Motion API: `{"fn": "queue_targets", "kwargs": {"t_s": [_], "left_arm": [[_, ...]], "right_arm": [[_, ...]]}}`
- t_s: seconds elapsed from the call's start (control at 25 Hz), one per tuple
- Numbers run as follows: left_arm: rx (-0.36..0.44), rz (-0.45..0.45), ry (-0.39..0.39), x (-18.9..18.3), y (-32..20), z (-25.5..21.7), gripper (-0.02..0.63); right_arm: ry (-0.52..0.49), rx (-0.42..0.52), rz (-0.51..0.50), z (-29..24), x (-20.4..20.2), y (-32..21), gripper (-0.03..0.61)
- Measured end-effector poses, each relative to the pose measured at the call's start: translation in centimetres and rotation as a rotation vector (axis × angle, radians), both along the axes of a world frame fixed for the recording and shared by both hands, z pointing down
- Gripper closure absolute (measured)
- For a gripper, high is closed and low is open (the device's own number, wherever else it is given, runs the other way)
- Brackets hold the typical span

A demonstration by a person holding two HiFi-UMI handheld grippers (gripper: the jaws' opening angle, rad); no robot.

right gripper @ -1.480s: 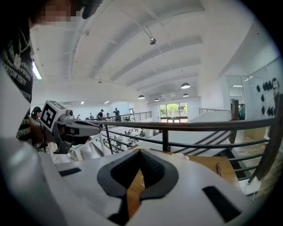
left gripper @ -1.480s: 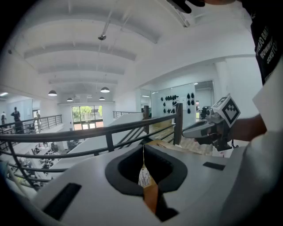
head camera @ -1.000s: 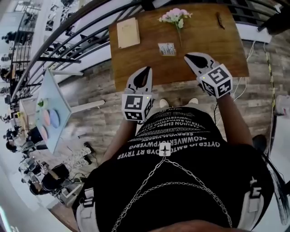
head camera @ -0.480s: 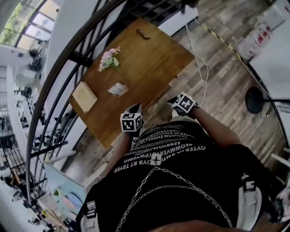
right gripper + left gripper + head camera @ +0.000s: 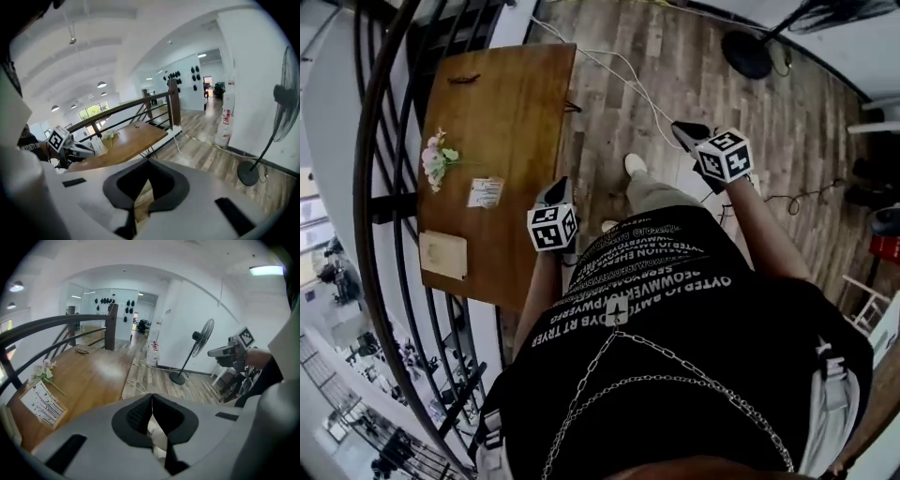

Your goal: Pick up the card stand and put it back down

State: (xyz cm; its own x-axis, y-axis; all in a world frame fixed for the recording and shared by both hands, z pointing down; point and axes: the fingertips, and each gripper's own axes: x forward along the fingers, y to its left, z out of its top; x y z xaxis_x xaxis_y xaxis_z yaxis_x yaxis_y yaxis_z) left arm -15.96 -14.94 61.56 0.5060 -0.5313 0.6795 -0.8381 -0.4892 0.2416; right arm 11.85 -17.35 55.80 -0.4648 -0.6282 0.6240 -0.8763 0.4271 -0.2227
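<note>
The card stand (image 5: 485, 192), a small white printed card, stands upright on the wooden table (image 5: 520, 103) between a flower sprig and a notebook. It also appears at the left of the left gripper view (image 5: 45, 404), and small and far off in the right gripper view (image 5: 99, 146). My left gripper (image 5: 560, 184) is shut and empty, hanging by the table's near edge, to the right of the stand. Further right, my right gripper (image 5: 680, 127) is shut and empty above the plank floor, well away from the table. Neither gripper touches the stand.
A pink flower sprig (image 5: 438, 159), a tan notebook (image 5: 442, 253) and a small dark object (image 5: 464, 80) lie on the table. A dark railing (image 5: 389, 234) runs behind it. A standing fan (image 5: 200, 339) and white cables (image 5: 619, 70) are on the floor.
The view has swung round: the table moved from straight ahead to the left. Both grippers came off the table area; the right one is now over the floor.
</note>
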Motion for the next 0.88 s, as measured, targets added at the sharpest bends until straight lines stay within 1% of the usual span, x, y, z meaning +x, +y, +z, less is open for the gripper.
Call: {"fn": "queue_targets", "kwargs": {"t_s": [0.2, 0.28, 0.44, 0.52, 0.6, 0.76, 0.88], "left_arm": [[-0.016, 0.069, 0.015, 2.3, 3.6, 0.2, 0.584], [-0.008, 0.121, 0.019, 4.0, 4.5, -0.2, 0.584], [0.037, 0.23, -0.02, 8.5, 5.0, -1.2, 0.584], [0.057, 0.264, -0.024, 11.6, 5.2, -2.1, 0.584], [0.077, 0.297, -0.029, 15.3, 5.5, -3.0, 0.584], [0.101, 0.355, -0.045, 23.0, 7.0, -4.1, 0.584], [0.128, 0.37, -0.061, 28.6, 8.2, -4.9, 0.584]], "right_arm": [[0.01, 0.151, -0.009, -6.2, -0.9, 4.6, 0.565], [-0.007, 0.212, 0.017, -8.9, -0.2, 5.9, 0.565], [-0.085, 0.325, 0.069, -13.5, 2.9, 8.2, 0.565], [-0.114, 0.351, 0.083, -14.7, 5.3, 9.7, 0.565], [-0.119, 0.36, 0.101, -15.1, 8.4, 11.0, 0.565], [-0.139, 0.364, 0.15, -14.9, 15.7, 13.2, 0.565], [-0.173, 0.358, 0.168, -14.4, 21.3, 14.9, 0.565]]}}
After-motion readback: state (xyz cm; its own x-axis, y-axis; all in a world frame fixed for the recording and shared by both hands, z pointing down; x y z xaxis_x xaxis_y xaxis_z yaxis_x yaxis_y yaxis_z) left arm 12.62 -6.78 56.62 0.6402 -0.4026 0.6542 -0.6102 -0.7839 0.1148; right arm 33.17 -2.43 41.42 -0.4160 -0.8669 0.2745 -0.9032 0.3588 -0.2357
